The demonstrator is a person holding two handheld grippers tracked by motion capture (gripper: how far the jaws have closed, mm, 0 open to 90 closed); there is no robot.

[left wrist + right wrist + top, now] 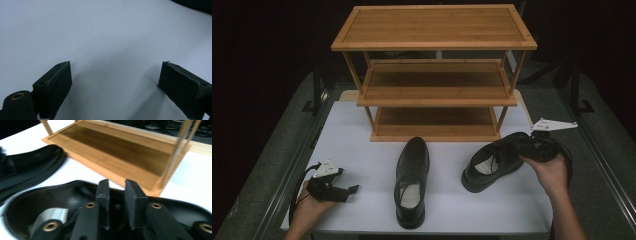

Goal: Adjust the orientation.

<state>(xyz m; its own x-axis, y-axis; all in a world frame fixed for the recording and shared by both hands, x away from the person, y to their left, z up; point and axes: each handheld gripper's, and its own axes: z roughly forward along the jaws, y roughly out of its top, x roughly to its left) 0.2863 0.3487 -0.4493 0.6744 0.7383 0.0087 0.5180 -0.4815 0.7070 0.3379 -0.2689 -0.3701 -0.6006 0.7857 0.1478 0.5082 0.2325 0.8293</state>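
Gripping the right-hand shoe point(492, 165) by the upper edge of its opening, the right gripper point(117, 187) is pinching the leather between its nearly closed jaws; in the right gripper view a thin strip of the shoe's collar is sitting in the narrow gap between them. The shoe appears tilted, its toe pointing toward the person's left, though whether its sole is touching the desk point(362, 150) is hard to tell from the high view. Just beyond the jaws, the lowest shelf of the wooden rack point(120, 150) is lying open and bare, as are the two tiers above it in the high view.

To the left of those jaws, the second shoe point(412, 180) is resting flat on the desk, untouched. The left gripper point(115, 82) is waiting well apart from both shoes, its jaws spread wide over bare desk surface with nothing between them.

Judging from this, the work is only beginning: one shoe is grasped but not yet shelved, the other is not yet picked up, and the rack is holding nothing.
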